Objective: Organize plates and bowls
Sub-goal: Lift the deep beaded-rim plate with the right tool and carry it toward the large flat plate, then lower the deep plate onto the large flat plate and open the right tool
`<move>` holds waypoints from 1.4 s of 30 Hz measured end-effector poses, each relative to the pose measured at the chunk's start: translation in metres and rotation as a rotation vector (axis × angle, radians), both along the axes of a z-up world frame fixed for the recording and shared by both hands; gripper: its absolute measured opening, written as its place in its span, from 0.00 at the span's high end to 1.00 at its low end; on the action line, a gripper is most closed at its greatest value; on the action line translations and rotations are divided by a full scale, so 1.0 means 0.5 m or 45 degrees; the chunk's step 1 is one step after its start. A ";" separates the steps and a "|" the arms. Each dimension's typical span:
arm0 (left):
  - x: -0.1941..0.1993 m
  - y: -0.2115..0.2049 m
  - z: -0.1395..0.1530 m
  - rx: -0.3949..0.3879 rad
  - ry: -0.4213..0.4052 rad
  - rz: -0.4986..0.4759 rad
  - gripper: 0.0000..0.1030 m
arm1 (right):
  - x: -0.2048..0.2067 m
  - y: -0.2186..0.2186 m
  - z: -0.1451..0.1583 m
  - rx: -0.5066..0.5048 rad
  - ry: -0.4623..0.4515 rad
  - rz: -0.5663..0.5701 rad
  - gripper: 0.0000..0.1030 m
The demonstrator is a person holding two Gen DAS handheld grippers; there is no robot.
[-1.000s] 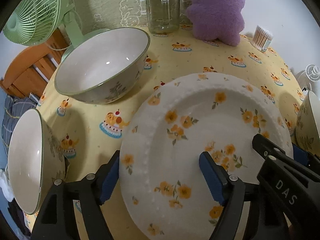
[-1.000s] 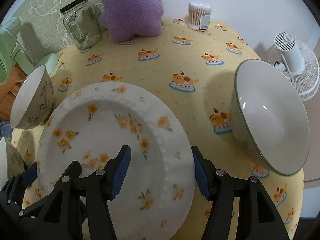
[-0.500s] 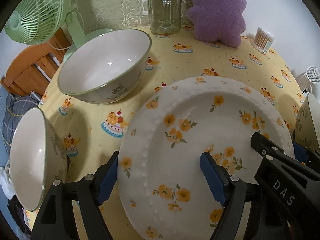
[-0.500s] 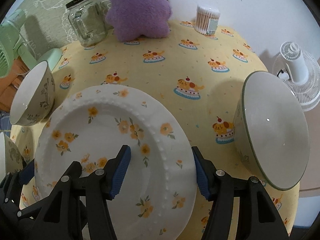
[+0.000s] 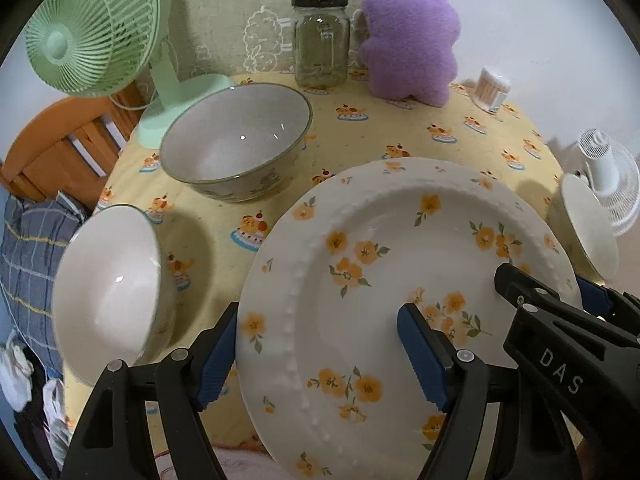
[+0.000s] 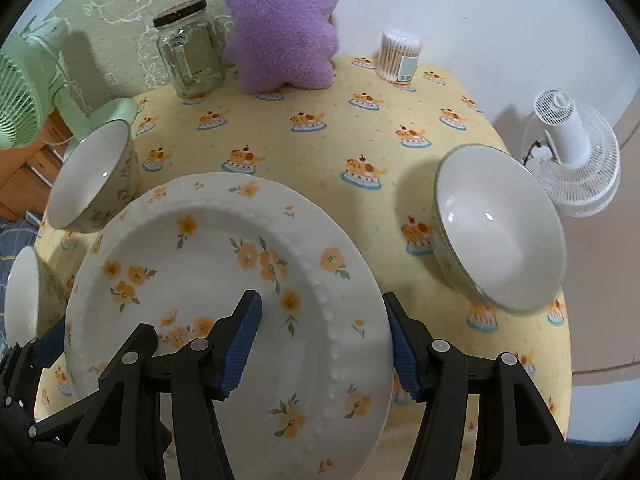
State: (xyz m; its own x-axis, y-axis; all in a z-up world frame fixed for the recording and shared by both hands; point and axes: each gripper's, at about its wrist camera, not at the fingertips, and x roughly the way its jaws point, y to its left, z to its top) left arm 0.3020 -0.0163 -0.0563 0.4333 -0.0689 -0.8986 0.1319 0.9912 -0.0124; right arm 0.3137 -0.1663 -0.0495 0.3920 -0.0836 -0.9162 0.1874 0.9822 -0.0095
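Jaws of the left gripper [image 5: 320,360] and right gripper [image 6: 322,344] each straddle opposite rims of the white ceramic plate with orange flowers [image 5: 400,280], gripping it over the yellow cake-print surface [image 6: 320,148]. Farther out, three green-rimmed white bowls [image 5: 236,152] [image 5: 104,292] [image 6: 500,228] sit apart, unstacked; sorting seems barely begun.
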 end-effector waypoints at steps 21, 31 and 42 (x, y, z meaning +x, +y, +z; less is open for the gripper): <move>-0.139 0.011 0.087 -0.053 -0.062 -0.236 0.25 | -0.206 0.023 0.114 -0.052 -0.091 -0.187 0.38; -0.196 -0.048 0.080 -0.034 -0.042 -0.218 0.25 | -0.269 -0.038 0.105 -0.030 -0.088 -0.140 0.38; -0.260 -0.153 0.041 -0.051 0.029 -0.123 0.25 | -0.313 -0.145 0.074 -0.035 -0.038 -0.032 0.38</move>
